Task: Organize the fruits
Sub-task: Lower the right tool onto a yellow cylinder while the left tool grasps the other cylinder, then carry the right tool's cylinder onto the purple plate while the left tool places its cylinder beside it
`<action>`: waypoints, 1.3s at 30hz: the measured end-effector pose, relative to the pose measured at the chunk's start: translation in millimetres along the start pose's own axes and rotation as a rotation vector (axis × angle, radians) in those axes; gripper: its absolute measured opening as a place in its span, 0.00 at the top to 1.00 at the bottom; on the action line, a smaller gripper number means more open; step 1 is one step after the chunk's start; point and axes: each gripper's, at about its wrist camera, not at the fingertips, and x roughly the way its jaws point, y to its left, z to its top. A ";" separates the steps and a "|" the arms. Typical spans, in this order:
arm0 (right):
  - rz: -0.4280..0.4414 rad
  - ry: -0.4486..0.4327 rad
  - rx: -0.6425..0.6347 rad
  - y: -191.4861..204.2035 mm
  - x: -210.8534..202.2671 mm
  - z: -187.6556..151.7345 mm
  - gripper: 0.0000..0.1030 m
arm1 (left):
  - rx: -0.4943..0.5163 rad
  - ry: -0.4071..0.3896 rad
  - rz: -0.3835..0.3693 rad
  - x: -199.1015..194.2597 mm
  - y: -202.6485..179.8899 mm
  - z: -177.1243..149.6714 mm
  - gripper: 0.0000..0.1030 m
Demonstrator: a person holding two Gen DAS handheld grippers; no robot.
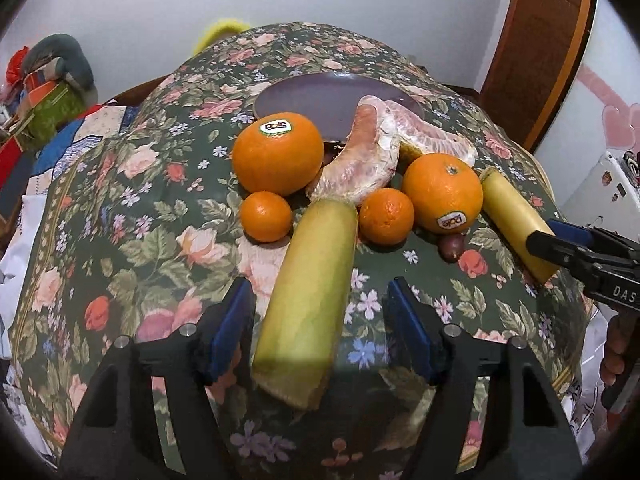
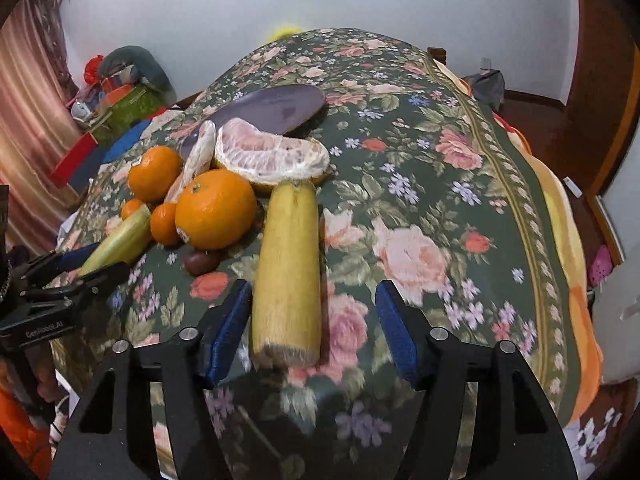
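Your fruit sits bunched on a desk (image 1: 120,208) under a dark floral cloth, white walls behind (wooden door on the right). Your left claw (image 1: 320,320) stands apart around one green-yellow stalk piece (image 1: 308,280), pads not touching. Your right claw (image 2: 314,320) straddles the other stalk piece (image 2: 288,272), likewise apart. A purple plate (image 1: 320,100) lies behind the oranges (image 1: 278,152).

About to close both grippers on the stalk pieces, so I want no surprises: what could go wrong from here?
1. In the right gripper, the yellow stalk piece lies against one pad, far from the other; closing could roll it into the large orange.
2. Its far end touches the pomelo segment; lifting may drag that.
3. The left gripper's greener stalk piece ends beside a mandarin; a skewed lift could set it rolling.
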 end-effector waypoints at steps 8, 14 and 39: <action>0.040 0.016 -0.007 -2.9 18.5 13.6 0.51 | -0.005 0.038 -0.021 17.9 2.7 10.1 0.44; 0.068 0.015 -0.050 4.3 21.7 17.2 0.68 | -0.030 0.035 -0.028 20.4 6.3 15.4 0.58; 0.108 -0.175 -0.067 20.5 -41.7 53.1 0.70 | -0.052 -0.172 -0.045 -64.5 -0.2 46.6 0.63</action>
